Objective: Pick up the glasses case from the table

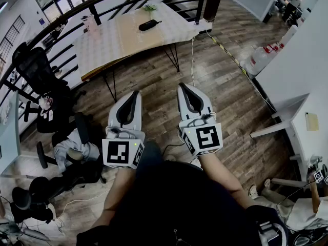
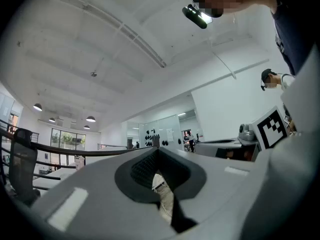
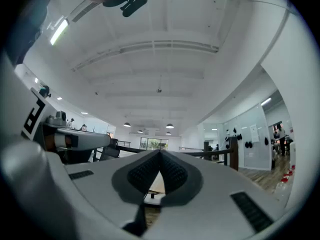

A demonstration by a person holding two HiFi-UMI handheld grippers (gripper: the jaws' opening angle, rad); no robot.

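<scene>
— Wood-plank floor point(image 1: 215, 81), open office; far left a cluster of black office chairs point(image 1: 38, 68); black railing point(image 1: 77, 14) curves across the top behind them.

— Table?

— Pale long table point(image 1: 113, 45) on thin dark legs, upper centre, just in front of the railing; well apart from both grippers.

— Task object?

— Glasses case point(image 1: 149, 25), black, oblong, lying flat on the tabletop toward its far right end; a small green plant point(image 1: 149, 7) sits just behind it; nothing is touching the case.

— Left gripper?

— Left gripper point(image 1: 134, 94) is low centre-left over bare floor, pointing toward the table; its marker cube point(image 1: 122, 152) is at the near end; in the left gripper view the left gripper point(image 2: 157, 150) has its jaws closed, ribbed pads meeting at the tips, nothing between them.

— Right one?

— Right gripper point(image 1: 183, 86) is just beside it, roughly parallel, same heading; its marker cube point(image 1: 205, 138) faces up at the head camera; in the right gripper view the right gripper point(image 3: 160, 152) shows tips together, empty, only a small triangular gap lower down between the pads.

— Far right?

— White desk point(image 1: 292, 65) along the right edge; red-capped bottles point(image 1: 262, 55) on the floor by its corner; the person's dark-clothed torso fills the bottom centre of the head view, below the grippers.
</scene>
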